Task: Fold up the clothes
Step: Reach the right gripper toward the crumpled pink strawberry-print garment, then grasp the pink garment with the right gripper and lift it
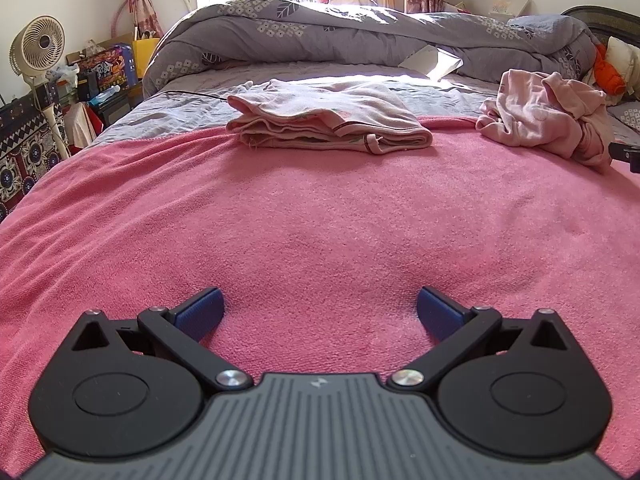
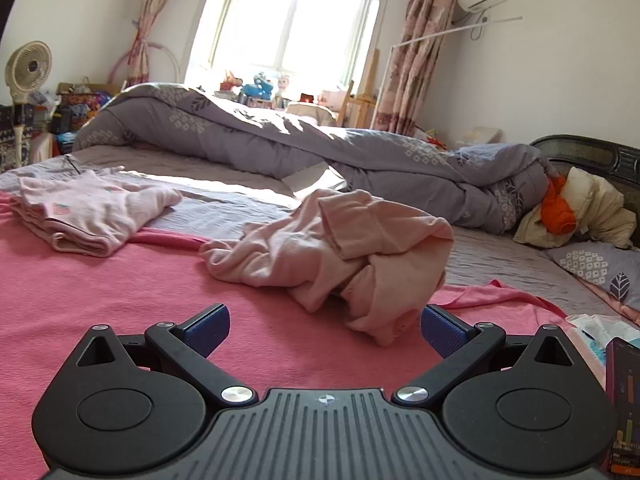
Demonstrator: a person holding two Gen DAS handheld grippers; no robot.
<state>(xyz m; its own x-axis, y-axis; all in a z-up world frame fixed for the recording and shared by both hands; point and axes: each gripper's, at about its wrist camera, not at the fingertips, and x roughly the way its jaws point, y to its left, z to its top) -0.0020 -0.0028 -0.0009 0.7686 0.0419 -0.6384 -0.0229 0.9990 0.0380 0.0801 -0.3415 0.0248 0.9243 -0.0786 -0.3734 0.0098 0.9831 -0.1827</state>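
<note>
A folded pale pink garment (image 1: 328, 124) lies at the far edge of the pink towel (image 1: 320, 220) on the bed; it also shows in the right wrist view (image 2: 96, 212) at the left. A crumpled pink garment (image 1: 548, 116) lies at the right; in the right wrist view it (image 2: 340, 252) is just ahead of my right gripper (image 2: 324, 328), which is open and empty, with the cloth's lower tip near its right finger. My left gripper (image 1: 320, 312) is open and empty over bare towel, well short of the folded garment.
A rolled grey patterned duvet (image 1: 360, 36) lies across the back of the bed. Pillows and an orange item (image 2: 556, 208) sit by the headboard at right. A fan (image 1: 38, 48) and clutter stand off the left side. A phone and packet (image 2: 616, 364) lie at the right.
</note>
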